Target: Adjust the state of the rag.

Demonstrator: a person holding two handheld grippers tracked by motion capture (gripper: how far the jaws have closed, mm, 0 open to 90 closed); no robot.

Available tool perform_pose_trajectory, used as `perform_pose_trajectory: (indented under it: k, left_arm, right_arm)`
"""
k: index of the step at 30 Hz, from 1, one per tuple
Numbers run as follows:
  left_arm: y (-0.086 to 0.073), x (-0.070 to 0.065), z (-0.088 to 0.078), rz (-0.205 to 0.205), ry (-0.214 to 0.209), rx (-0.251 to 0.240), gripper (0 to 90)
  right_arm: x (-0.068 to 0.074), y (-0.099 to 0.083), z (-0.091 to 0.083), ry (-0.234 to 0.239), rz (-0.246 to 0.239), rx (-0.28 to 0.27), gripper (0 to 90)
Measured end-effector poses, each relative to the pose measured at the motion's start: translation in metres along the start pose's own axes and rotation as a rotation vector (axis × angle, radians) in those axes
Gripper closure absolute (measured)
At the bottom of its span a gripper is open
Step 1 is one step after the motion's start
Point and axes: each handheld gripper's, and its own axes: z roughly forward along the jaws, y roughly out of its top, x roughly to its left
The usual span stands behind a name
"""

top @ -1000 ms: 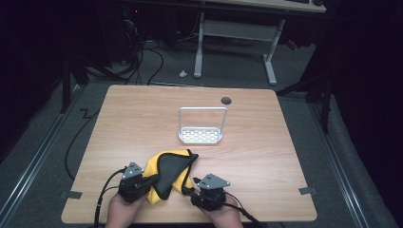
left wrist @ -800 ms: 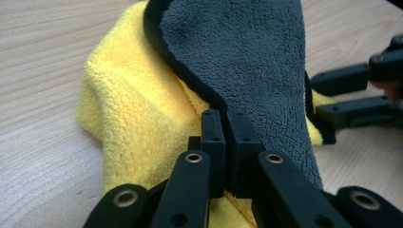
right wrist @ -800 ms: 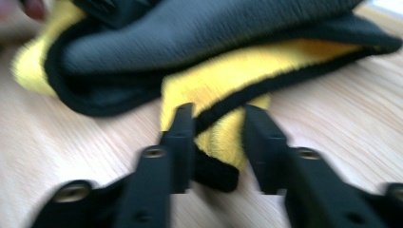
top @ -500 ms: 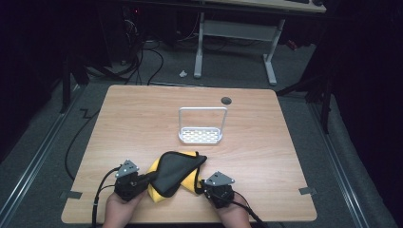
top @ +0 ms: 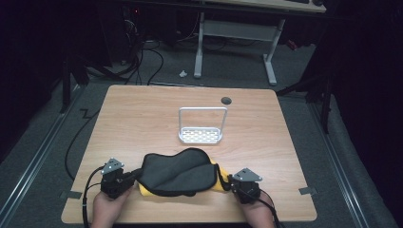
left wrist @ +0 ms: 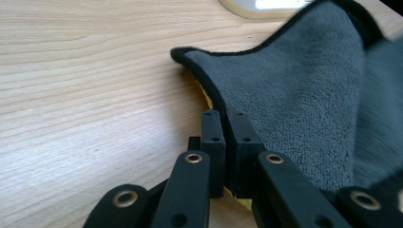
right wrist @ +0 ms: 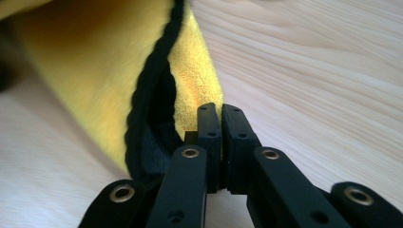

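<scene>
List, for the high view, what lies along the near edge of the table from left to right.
Left gripper → grey and yellow cloth → right gripper.

- We note the cloth (top: 178, 172): dark grey fleece on top, yellow underside, black piped edge.
- The table (top: 142, 118) is pale wood with fine, wavy grain lines, and carries a small dark round spot (top: 226, 100) near its far edge.
- The rack (top: 201, 127) is white, its base dotted with small holes.
- Both grippers' jaws are matt black with brass-coloured rivets.
- The floor is dull grey.
</scene>
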Motion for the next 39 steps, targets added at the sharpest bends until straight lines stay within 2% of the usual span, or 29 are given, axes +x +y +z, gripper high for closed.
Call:
perform_pose_trajectory:
  k: [2, 6, 9, 11, 13, 14, 17, 19, 21, 22, 23, 24, 26, 29, 33, 35, 36, 37, 39]
  left_arm:
    - [0.000, 0.002, 0.000, -0.009, 0.008, -0.006, 86.6]
    - [0.001, 0.001, 0.005, -0.001, -0.009, -0.001, 86.5]
    - [0.001, -0.006, 0.009, 0.026, -0.005, 0.000, 85.5]
    - [0.002, -0.010, 0.008, 0.024, -0.014, -0.014, 78.8]
    - [0.003, -0.012, 0.003, 0.028, -0.015, -0.026, 73.9]
    - [0.002, -0.014, -0.001, 0.035, -0.010, -0.035, 70.3]
    - [0.002, -0.024, -0.015, 0.052, -0.004, -0.061, 66.5]
    - [0.000, -0.033, -0.022, 0.064, -0.014, -0.065, 65.0]
    - [-0.003, -0.044, -0.026, 0.071, -0.035, -0.063, 65.0]
    - [-0.008, -0.050, -0.027, 0.071, -0.046, -0.056, 65.2]
    - [-0.014, -0.057, -0.026, 0.076, -0.067, -0.032, 66.6]
    - [-0.014, -0.057, -0.026, 0.076, -0.067, -0.032, 66.9]
    - [-0.018, -0.067, -0.021, 0.103, -0.071, -0.005, 67.8]
    - [-0.019, -0.072, -0.010, 0.139, -0.071, 0.031, 73.3]
    - [-0.020, -0.074, -0.004, 0.155, -0.063, 0.044, 75.5]
    - [-0.019, -0.074, -0.005, 0.155, -0.067, 0.041, 75.7]
    - [-0.019, -0.073, -0.006, 0.152, -0.071, 0.038, 75.8]
    - [-0.019, -0.074, -0.007, 0.151, -0.076, 0.037, 76.1]
    - [-0.018, -0.076, -0.008, 0.162, -0.084, 0.039, 76.2]
  right_arm:
    - [-0.011, -0.004, -0.002, -0.020, 0.018, 0.005, 87.6]
    - [-0.029, -0.010, -0.007, -0.057, 0.050, -0.001, 87.6]
    - [-0.036, -0.013, -0.008, -0.072, 0.066, -0.005, 87.4]
    - [-0.037, -0.013, -0.007, -0.076, 0.072, -0.008, 86.7]
    - [-0.039, -0.013, -0.006, -0.078, 0.081, -0.019, 82.1]
    - [-0.040, -0.013, -0.009, -0.074, 0.099, -0.037, 72.9]
    - [-0.040, -0.012, -0.015, -0.083, 0.106, -0.062, 64.6]
    - [-0.032, -0.009, -0.027, -0.080, 0.100, -0.106, 61.0]
    - [-0.029, -0.008, -0.030, -0.075, 0.095, -0.112, 60.0]
    - [-0.023, -0.008, -0.034, -0.063, 0.084, -0.120, 59.6]
    - [-0.011, -0.011, -0.040, -0.026, 0.063, -0.120, 59.0]
    - [-0.011, -0.011, -0.040, -0.026, 0.063, -0.120, 59.0]
    - [0.001, -0.017, -0.042, 0.016, 0.043, -0.106, 59.0]
    - [0.018, -0.021, -0.040, 0.078, 0.006, -0.073, 59.5]
    - [0.037, -0.017, -0.031, 0.146, -0.052, -0.028, 68.7]
    - [0.044, -0.019, -0.024, 0.148, -0.082, 0.015, 73.4]
    - [0.044, -0.018, -0.024, 0.149, -0.084, 0.013, 75.8]
    - [0.042, -0.017, -0.024, 0.129, -0.094, 0.024, 82.0]
    - [0.040, -0.018, -0.024, 0.119, -0.092, 0.021, 83.3]
